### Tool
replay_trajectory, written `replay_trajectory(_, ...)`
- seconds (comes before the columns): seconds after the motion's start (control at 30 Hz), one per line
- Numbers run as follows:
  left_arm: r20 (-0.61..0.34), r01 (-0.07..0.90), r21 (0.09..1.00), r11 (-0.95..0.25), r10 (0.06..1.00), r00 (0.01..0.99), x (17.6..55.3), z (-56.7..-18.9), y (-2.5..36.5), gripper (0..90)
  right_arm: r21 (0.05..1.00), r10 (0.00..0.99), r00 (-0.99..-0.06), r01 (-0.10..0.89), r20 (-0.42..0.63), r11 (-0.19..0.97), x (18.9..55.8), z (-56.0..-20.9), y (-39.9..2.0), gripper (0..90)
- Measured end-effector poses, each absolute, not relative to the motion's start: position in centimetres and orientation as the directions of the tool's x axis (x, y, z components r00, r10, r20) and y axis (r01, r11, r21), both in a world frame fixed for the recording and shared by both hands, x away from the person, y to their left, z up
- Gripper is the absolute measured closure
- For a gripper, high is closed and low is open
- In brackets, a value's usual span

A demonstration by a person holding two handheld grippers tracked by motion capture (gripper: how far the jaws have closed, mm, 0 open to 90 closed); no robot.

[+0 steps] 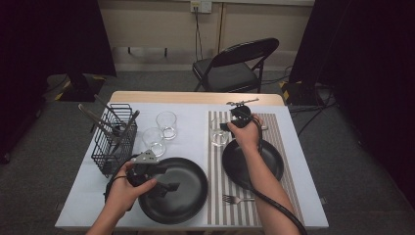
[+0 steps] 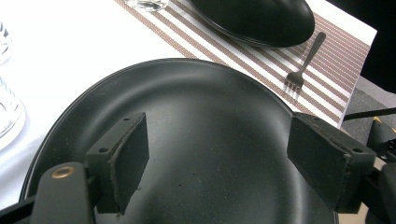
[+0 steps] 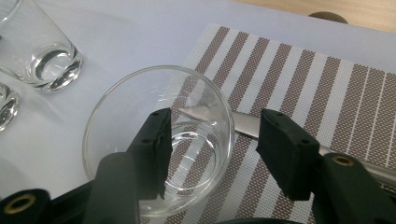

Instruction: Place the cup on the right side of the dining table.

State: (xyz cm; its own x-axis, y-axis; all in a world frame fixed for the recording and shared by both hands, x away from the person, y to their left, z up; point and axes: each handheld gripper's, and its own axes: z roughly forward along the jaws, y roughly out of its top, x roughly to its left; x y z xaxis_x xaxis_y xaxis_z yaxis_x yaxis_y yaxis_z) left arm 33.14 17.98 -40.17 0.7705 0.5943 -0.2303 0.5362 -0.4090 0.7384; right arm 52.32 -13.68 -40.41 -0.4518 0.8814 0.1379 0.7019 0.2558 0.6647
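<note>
Table setting, in progress; clear round drinking glass (image 3: 159, 140) stands upright at the left edge of the brown-and-white striped woven placemat (image 3: 299, 88), above the small black round plate (image 1: 253, 161), where a drink belongs in a place setting; right gripper (image 3: 212, 154) straddles the glass's near wall, jaws about half open, one pad inside the rim and one outside, neither visibly pressing, apparently a release; left gripper (image 2: 217, 163) hovers over the large black round plate (image 2: 196, 116), jaws wide, holding nothing; silver metal fork (image 1: 237, 199) lies on the mat's near end.
</note>
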Motion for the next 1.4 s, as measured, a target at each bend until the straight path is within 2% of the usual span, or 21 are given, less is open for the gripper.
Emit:
replay_trajectory(0.63,-0.226,0.53,0.741,-0.412,0.591,0.775,33.2,-40.1,17.8,20.5,0.671,0.884,-0.448,0.698,0.135,0.251,51.8,-39.2,-14.2,30.6)
replay_trajectory(1.4,-0.224,0.533,0.738,-0.414,0.596,0.772,33.3,-40.3,18.0,20.5,0.68,0.861,-0.484,0.685,0.157,0.261,50.5,-38.2,-14.7,22.8)
